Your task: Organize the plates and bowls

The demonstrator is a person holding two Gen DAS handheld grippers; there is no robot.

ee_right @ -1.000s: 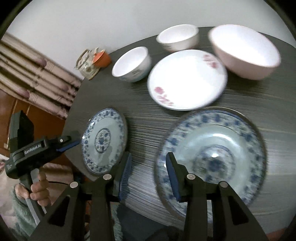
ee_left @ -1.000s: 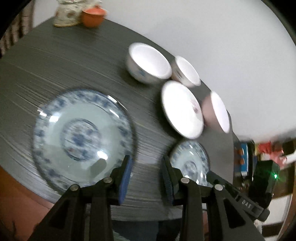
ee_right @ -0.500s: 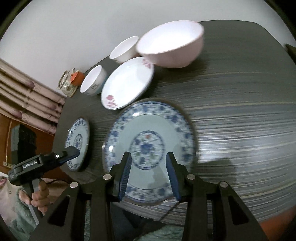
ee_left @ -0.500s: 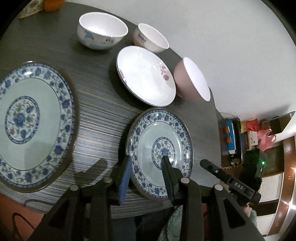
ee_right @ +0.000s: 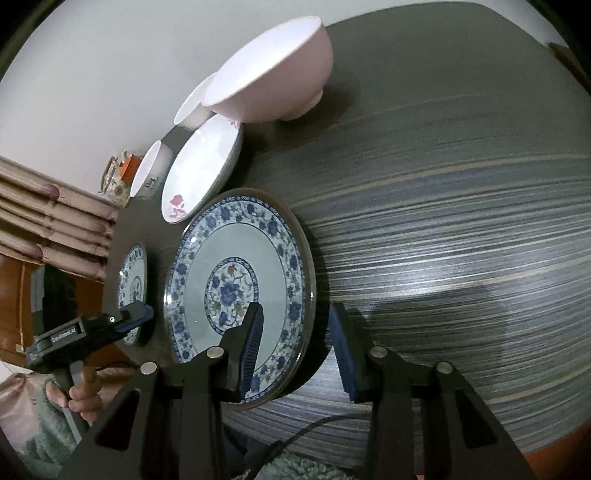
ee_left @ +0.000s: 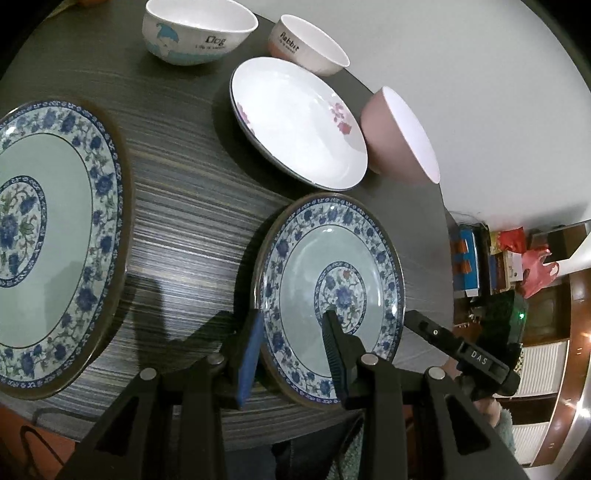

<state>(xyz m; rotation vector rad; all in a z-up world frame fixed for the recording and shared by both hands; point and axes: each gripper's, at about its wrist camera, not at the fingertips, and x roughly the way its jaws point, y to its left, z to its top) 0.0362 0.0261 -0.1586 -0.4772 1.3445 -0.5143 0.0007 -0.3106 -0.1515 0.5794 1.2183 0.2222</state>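
Observation:
A blue-patterned plate (ee_left: 332, 273) (ee_right: 236, 288) lies flat near the table's front edge. My left gripper (ee_left: 291, 350) (ee_right: 144, 315) straddles its left rim, open, pads clear of it. On the opposite side, my right gripper (ee_right: 295, 347) (ee_left: 417, 321) straddles the right rim. Its jaws are closing, with the rim between them untouched. A second blue-patterned plate (ee_left: 48, 240) (ee_right: 133, 284) lies further left. Behind are a white flowered plate (ee_left: 299, 118), a pink bowl (ee_left: 399, 136), a "Dog" bowl (ee_left: 195, 29) and a "Rabbit" bowl (ee_left: 310, 44).
The dark striped table (ee_right: 443, 221) stretches bare to the right of the plate. An orange-lidded jar (ee_right: 125, 166) stands at the far left edge by curtains. A person's hand (ee_right: 81, 398) holds the left gripper. Cluttered shelves (ee_left: 480, 258) stand beyond the table's right end.
Both grippers came down towards the near plate. The left one swung from between the two blue plates onto its left rim. The right one crossed the plate to its right rim.

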